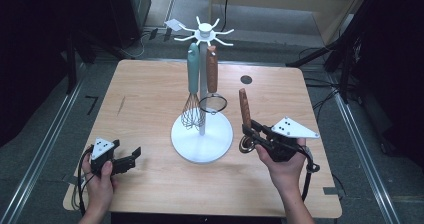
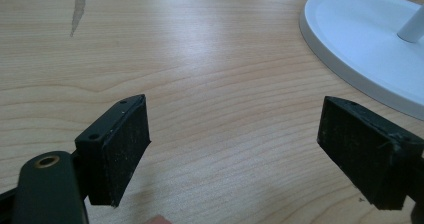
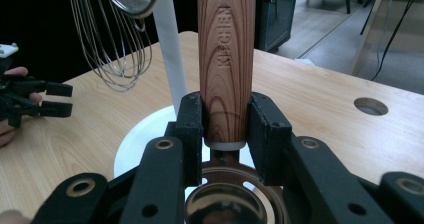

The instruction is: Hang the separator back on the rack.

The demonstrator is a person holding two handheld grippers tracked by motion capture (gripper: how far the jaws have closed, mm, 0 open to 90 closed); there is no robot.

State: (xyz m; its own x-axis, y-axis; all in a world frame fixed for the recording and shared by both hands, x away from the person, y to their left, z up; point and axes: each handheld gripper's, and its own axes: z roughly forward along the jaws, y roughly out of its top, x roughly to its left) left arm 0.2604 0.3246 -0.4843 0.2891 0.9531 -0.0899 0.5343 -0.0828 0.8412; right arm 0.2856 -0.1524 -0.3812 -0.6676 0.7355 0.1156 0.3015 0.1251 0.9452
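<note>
While the right gripper (image 1: 253, 134) clamps a wooden-handled utensil (image 1: 244, 109) upright, right of the white rack (image 1: 202, 136), its metal head, perhaps a strainer, is hard to make out. At near left, the left gripper (image 1: 131, 156) rests on the table (image 1: 150, 99), jaws wide apart and holding nothing.

The utensil's handle (image 3: 226, 64) is grained, smooth wood; its head (image 3: 225, 199) is glossy metal. The tabletop (image 2: 200, 59) is pale matt wood. The stand's base (image 2: 370, 39) is smooth white plastic, the whisk (image 1: 191, 115) thin wire.
</note>
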